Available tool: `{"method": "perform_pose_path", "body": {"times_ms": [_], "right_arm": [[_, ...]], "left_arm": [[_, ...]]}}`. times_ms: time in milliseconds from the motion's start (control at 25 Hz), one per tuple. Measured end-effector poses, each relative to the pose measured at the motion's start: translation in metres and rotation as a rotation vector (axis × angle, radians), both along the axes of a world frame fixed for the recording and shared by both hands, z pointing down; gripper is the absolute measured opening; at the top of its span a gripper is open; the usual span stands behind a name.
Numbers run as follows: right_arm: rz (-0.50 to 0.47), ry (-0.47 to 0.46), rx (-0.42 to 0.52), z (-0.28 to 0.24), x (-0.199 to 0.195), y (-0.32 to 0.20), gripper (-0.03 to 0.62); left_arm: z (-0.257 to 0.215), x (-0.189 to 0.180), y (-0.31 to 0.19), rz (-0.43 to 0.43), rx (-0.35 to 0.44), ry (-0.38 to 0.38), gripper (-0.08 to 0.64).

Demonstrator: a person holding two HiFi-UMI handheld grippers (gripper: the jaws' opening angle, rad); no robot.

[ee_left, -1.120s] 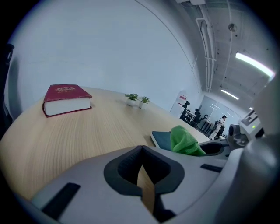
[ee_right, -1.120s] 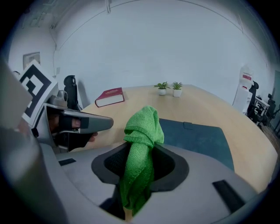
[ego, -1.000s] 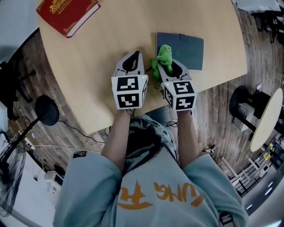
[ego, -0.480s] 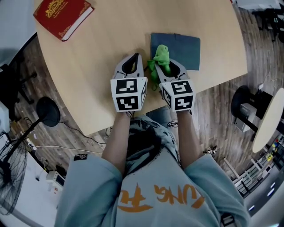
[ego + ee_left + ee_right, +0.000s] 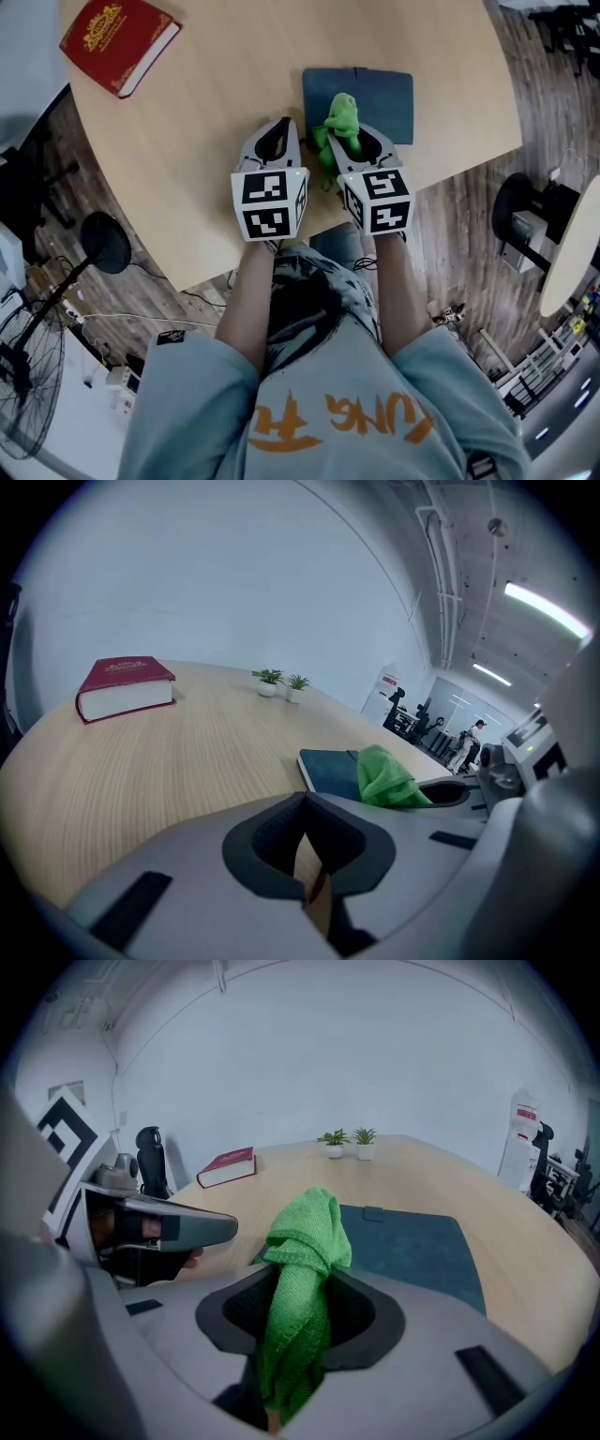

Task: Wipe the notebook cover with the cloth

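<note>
The fingers of the right gripper (image 5: 298,1290) are clenched on a green cloth (image 5: 305,1232), which stands up in a bunched fold above them and hangs down between them. Beside it, the fingers of the left gripper (image 5: 306,806) are pressed together at the tips with nothing in them. Both grippers hover side by side over the near edge of the desk (image 5: 225,94), held by the person standing there. Just past the cloth lies the dark teal notebook (image 5: 375,94), flat and closed on the desk. The top of the cloth overlaps its near left corner from above, though I cannot tell whether they touch. Well away at the far left corner sits a red book (image 5: 117,37), and two small potted plants (image 5: 347,1143) stand at the far edge.
</note>
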State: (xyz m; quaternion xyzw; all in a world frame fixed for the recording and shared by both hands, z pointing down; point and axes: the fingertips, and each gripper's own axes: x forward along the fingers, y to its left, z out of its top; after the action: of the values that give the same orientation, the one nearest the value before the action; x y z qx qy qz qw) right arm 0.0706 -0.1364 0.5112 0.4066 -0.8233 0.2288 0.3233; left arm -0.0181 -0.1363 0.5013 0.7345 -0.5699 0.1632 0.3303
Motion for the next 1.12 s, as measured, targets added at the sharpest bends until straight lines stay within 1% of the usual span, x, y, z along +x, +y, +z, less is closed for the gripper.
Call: {"method": "perform_pose_path", "body": {"times_ms": [480, 1120], "right_arm": [[0.072, -0.008, 0.007, 0.002, 0.038, -0.009, 0.127], [0.149, -0.008, 0.010, 0.003, 0.077, -0.021, 0.127]], "left_arm": [[0.002, 0.025, -0.004, 0.048, -0.004, -0.012, 0.017], [0.003, 0.052, -0.012, 0.097, -0.009, -0.016, 0.017]]}}
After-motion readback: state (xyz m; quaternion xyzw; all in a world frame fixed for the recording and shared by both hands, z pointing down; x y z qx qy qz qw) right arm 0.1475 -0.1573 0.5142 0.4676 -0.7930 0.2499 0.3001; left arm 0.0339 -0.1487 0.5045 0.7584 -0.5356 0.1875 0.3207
